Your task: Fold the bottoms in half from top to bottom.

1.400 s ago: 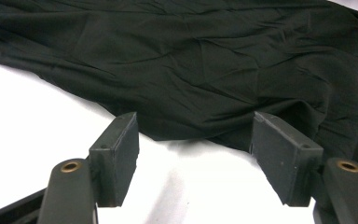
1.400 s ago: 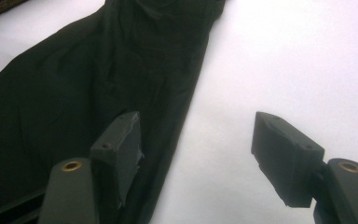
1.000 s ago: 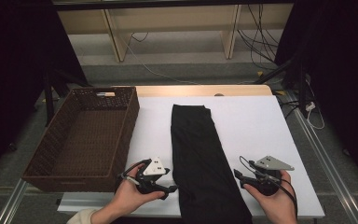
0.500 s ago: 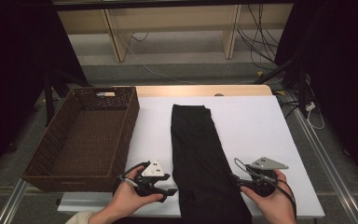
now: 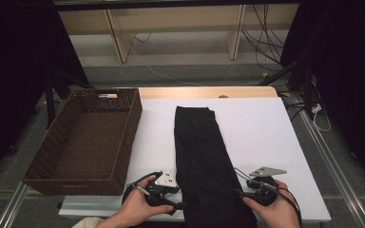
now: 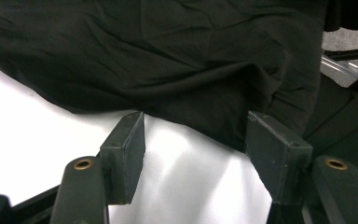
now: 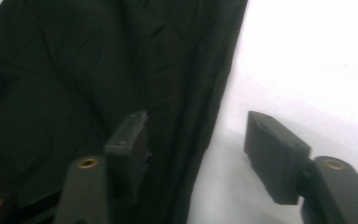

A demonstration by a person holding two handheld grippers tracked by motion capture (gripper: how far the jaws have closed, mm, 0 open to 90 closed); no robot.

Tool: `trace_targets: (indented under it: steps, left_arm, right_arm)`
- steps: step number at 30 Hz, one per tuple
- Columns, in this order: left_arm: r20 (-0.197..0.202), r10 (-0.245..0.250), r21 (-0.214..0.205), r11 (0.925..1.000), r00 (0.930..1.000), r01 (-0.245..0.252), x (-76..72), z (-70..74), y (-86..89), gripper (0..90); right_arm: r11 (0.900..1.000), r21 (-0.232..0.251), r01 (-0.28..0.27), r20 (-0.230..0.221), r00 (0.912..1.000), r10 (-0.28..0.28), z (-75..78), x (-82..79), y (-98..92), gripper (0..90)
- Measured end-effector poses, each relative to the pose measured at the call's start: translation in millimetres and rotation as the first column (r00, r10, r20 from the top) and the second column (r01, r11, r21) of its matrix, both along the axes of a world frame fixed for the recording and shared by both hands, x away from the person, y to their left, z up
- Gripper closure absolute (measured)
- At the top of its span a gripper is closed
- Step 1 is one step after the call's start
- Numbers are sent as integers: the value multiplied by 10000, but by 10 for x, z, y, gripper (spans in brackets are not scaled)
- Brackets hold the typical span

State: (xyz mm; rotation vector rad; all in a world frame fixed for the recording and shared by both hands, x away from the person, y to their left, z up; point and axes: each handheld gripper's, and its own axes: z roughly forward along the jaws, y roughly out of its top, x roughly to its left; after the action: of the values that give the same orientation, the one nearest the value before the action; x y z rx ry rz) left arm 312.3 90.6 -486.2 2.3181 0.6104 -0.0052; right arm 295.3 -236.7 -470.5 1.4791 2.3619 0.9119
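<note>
Lying flat along the middle of the white bench [image 5: 266,137], a long black folded garment [image 5: 199,156] runs lengthwise from the far side toward the person, its near end reaching the bench's front edge between the two hands. At that near end the left tool [image 5: 179,205] sits just beside the cloth's left edge, held low in the person's left hand [image 5: 135,209]; in the left gripper view its jaws stand partly apart with the white surface between them and the dark hem lying just past their tips, one pad [image 6: 277,158] touching or nearly touching a fold, and they press on nothing. The right tool [image 5: 237,192], gripped in the right hand [image 5: 273,211], meets the garment's right edge; in the right gripper view one jaw rests over the black fabric and the other over bare bench, so the hem runs between them, and the jaws have just been closing in without yet pinching it. A grey three-cornered plate tops each tool, and black cables loop back from them over the hands. To the left of the garment, well apart from it, a brown woven basket [image 5: 123,137] stands with one end hanging past the bench's side.
</note>
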Motion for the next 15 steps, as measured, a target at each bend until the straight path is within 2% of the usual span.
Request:
trace_targets:
  steps: [1, 3, 4, 5, 6, 9, 10, 12, 14, 15]
  left_arm:
    - [81, 4, -67, 10000, 10000, -3, -5, 10, -20, 389]
    - [121, -31, -152, 9999, 9999, 33, -13, 15, -35, 391]
    - [154, -53, -224, 9997, 9999, 56, -23, 16, -47, 391]
    - [119, -118, -452, 9989, 9999, 123, -42, 11, -67, 397]
    - [119, -118, -452, 9989, 9999, 123, -42, 11, -67, 396]
    - [285, -386, -254, 9989, 9988, 393, -72, -13, -136, 395]
    - [285, -386, -254, 9989, 9988, 393, -72, -13, -136, 396]
    - [647, -543, 31, 9985, 9964, 542, -92, -25, -162, 409]
    - [1118, -687, 411, 9971, 9914, 644, -111, -18, -182, 483]
    - [1201, -657, 440, 9972, 9906, 608, -123, -17, -194, 498]
  right_arm:
    - [9998, -161, -141, -231, 9996, 138, -10, -4, 21, 471]
    - [9995, -232, -201, -300, 9994, 194, -17, -6, 33, 496]
    - [9987, -420, -304, -374, 9989, 288, -29, -10, 54, 517]
    - [9951, -909, -385, -238, 9991, 365, -22, -20, 89, 567]
    - [9951, -909, -385, -238, 9991, 365, -22, -20, 89, 567]
    - [9913, -1203, -525, -270, 9984, 496, -17, -51, 150, 660]
    - [9913, -1203, -525, -270, 9984, 496, -17, -51, 150, 660]
    - [9915, -1155, -592, -322, 9979, 558, -17, -60, 166, 708]
    - [9944, -965, -419, -563, 9977, 365, -16, -57, 156, 762]
    - [9958, -834, -373, -641, 9974, 320, -17, -52, 149, 803]
